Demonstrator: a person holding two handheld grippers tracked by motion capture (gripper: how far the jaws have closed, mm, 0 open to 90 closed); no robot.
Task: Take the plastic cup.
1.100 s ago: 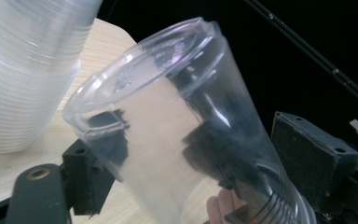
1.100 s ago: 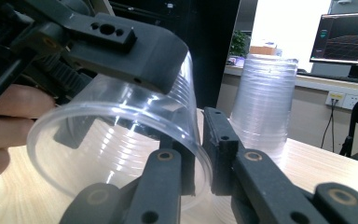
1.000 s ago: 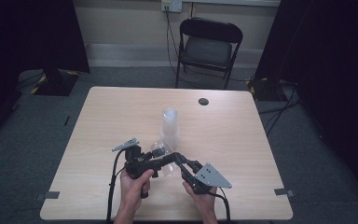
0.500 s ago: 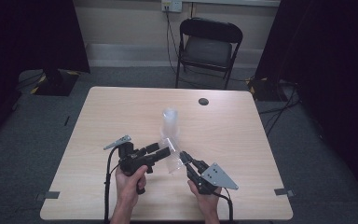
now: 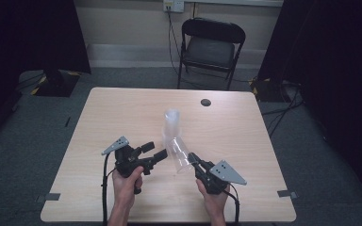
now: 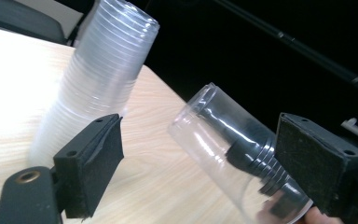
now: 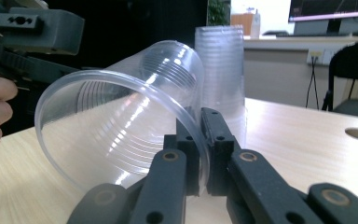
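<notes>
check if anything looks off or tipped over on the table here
Nothing spilled or damaged. One clear plastic cup lies tilted on its side off the table, because the right tool is shut on its rim. The stack of cups behind stands upright. The left tool is open beside the cup.

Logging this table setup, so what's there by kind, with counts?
Cup stacks: 1
Single clear cups: 1, pinched at its rim by the right gripper
Grippers: 2, with the left gripper open
Folding chairs: 1
Total: 5
</notes>
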